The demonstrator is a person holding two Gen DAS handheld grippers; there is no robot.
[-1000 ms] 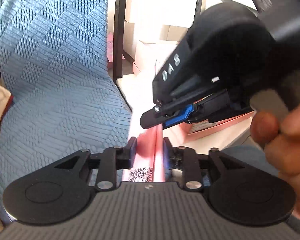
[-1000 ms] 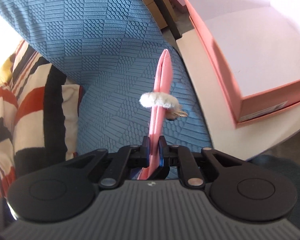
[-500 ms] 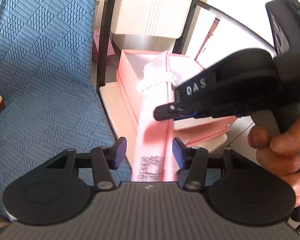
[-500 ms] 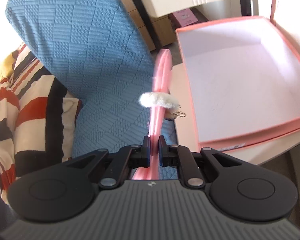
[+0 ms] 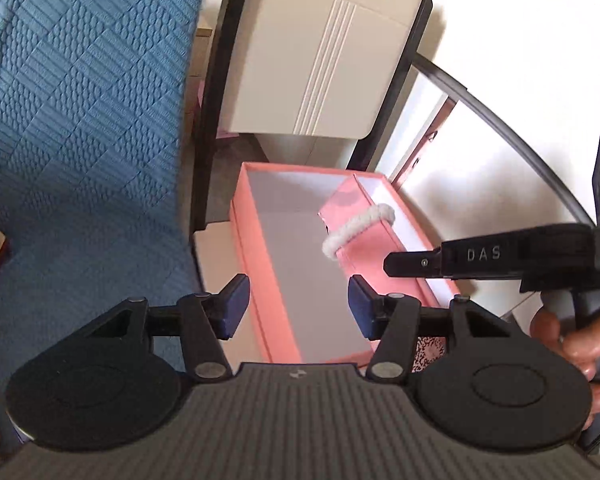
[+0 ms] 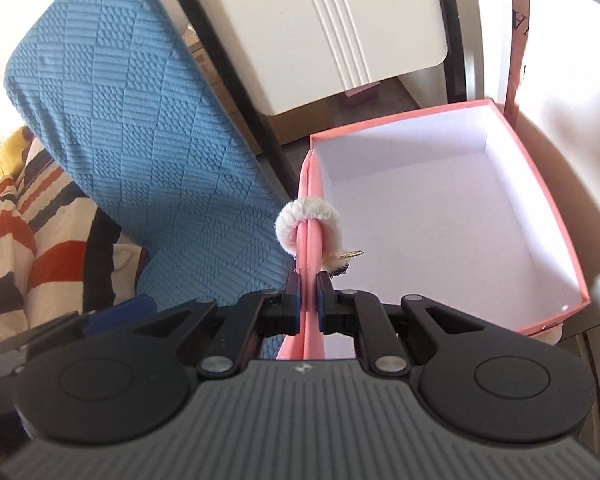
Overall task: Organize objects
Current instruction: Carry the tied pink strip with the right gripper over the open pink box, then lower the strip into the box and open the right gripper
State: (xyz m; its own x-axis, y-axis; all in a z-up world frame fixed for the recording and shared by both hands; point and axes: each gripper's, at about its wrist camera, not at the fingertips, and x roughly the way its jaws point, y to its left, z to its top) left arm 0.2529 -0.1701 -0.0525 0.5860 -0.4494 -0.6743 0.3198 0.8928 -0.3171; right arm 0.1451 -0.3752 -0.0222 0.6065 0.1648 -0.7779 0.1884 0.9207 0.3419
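My right gripper (image 6: 309, 300) is shut on a flat pink card (image 6: 310, 200) that has a white fluffy band (image 6: 300, 216) looped around it, with a small metal charm hanging beside it. The card stands upright at the left rim of an open pink box (image 6: 400, 119). In the left wrist view the card (image 5: 364, 216) and its band (image 5: 356, 228) hang over the box (image 5: 256, 248), held by the right gripper (image 5: 392, 266) coming in from the right. My left gripper (image 5: 298, 300) is near the box's front edge. Its jaws are opening, with nothing between them.
A blue textured cushion (image 5: 80, 120) fills the left side, with a striped cloth (image 6: 28, 220) beside it. The box rests on a small white table (image 5: 212, 252). A black frame post (image 5: 212, 100) and a white cabinet (image 5: 320, 60) stand behind. A person's hand (image 5: 572, 336) grips the right handle.
My left gripper let go of the pink card and its jaws spread wide. Both grippers rose, and the card, held only by the right gripper, moved over to the box.
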